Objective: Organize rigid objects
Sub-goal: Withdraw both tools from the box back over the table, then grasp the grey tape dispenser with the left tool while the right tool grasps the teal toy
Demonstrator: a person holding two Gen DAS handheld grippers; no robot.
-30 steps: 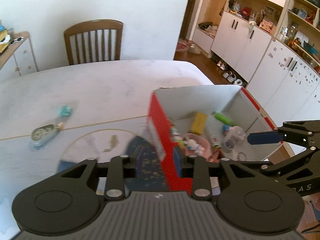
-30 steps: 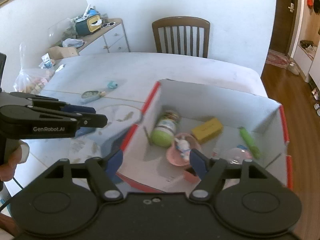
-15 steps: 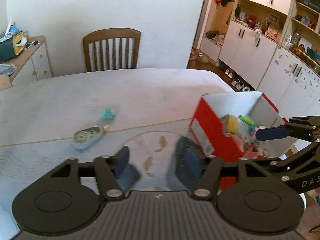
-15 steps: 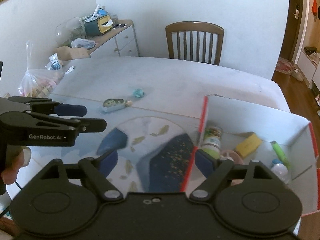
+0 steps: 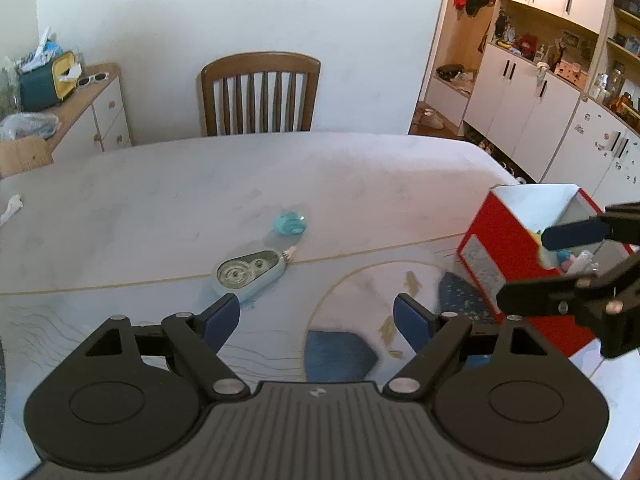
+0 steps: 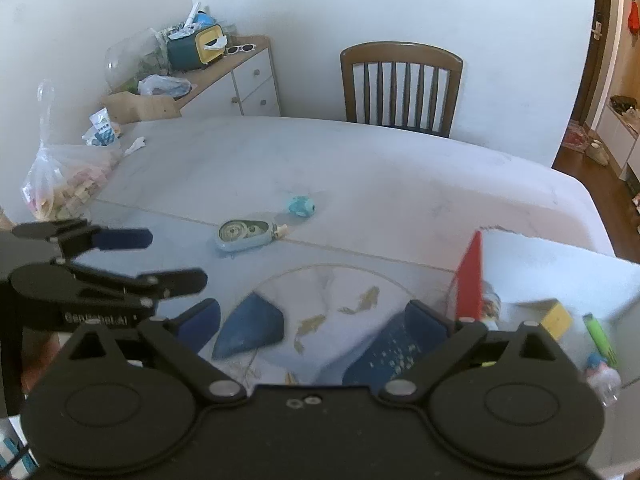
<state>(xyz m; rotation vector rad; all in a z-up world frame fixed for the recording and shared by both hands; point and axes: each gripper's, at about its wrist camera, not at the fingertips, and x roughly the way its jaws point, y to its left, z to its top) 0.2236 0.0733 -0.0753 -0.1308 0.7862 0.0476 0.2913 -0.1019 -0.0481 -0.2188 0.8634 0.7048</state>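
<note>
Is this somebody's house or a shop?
Most likely a home, a dining room by the look of it. A wooden chair stands at a big table, white cupboards with cluttered shelves line one wall, and sunglasses lie on a small dresser.

Both your wrist cameras look forward and steeply down over their own fingers, close above the near tabletop (image 5: 360,184). Your left view faces the far chair (image 5: 260,92), box (image 5: 516,248) at right. Your right view shares the chair (image 6: 402,88), tape dispenser (image 6: 246,234) and box (image 6: 470,276).
</note>
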